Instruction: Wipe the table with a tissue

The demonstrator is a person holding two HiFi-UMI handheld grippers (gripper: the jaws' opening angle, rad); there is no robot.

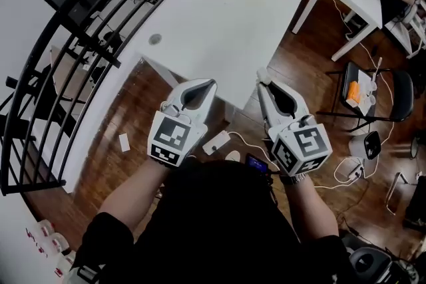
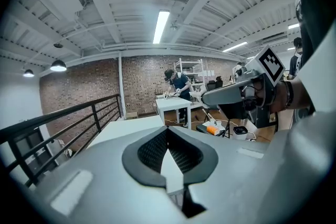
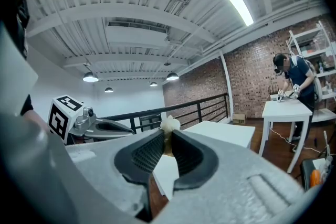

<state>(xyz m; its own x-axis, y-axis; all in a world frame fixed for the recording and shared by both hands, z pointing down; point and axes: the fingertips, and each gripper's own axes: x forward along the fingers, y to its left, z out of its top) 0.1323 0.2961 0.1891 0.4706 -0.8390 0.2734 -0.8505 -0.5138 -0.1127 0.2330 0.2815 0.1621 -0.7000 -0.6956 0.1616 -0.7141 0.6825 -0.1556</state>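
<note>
I see smooth white table [image 1: 219, 23], near corner just ahead of both grippers. Black metal railing [image 1: 63, 70] hems left side; wood floor [image 1: 313, 56] open on right. Right gripper [image 3: 169, 131] pinches crumpled white tissue [image 3: 169, 124] at tips, by table's edge. Left gripper [image 2: 168, 129] jaws together, tips meeting.

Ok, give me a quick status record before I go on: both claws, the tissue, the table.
left claw: shut, nothing between the jaws
right claw: shut on the tissue
tissue: small white wad, poking out past the claw tips
table: white, just ahead of both claws; tissue held near its front edge, no contact seen
spot: small grey round mark on the left part of the tabletop
wiping: not yet under way
</note>
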